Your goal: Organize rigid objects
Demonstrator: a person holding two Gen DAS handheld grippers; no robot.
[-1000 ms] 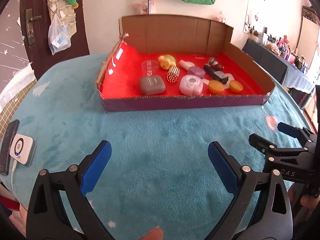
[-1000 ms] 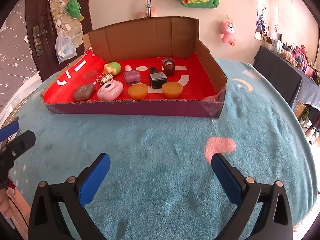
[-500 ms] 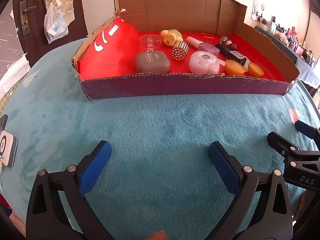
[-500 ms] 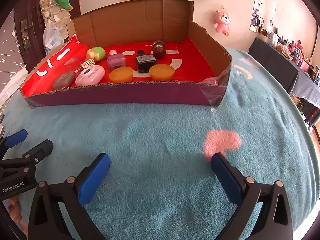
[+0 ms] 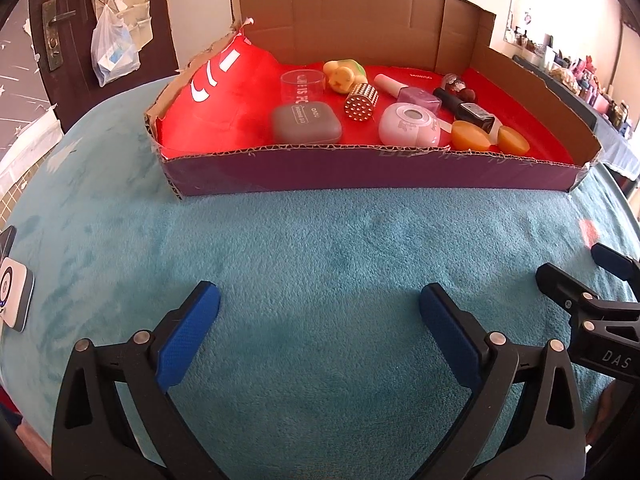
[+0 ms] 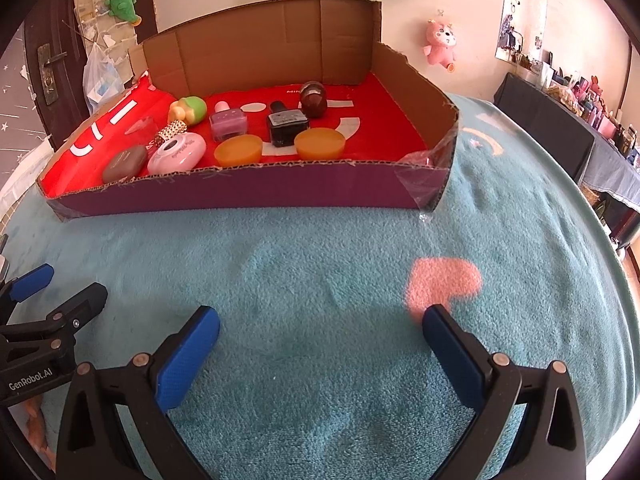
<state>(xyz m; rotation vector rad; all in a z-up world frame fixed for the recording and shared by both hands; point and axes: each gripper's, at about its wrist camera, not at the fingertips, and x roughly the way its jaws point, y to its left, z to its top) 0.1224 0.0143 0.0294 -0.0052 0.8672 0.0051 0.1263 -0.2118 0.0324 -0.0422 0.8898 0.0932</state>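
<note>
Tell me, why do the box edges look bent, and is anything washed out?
Left wrist view: the fisheye lens bows the cardboard box, and its red lining glares bright at the left end. Right wrist view: the same curving, with dark corners and an overexposed wall.

Left gripper (image 5: 320,304) jaws spread wide, empty, level, pointing forward. Right gripper (image 6: 320,328) likewise wide apart, empty, alongside it.
</note>
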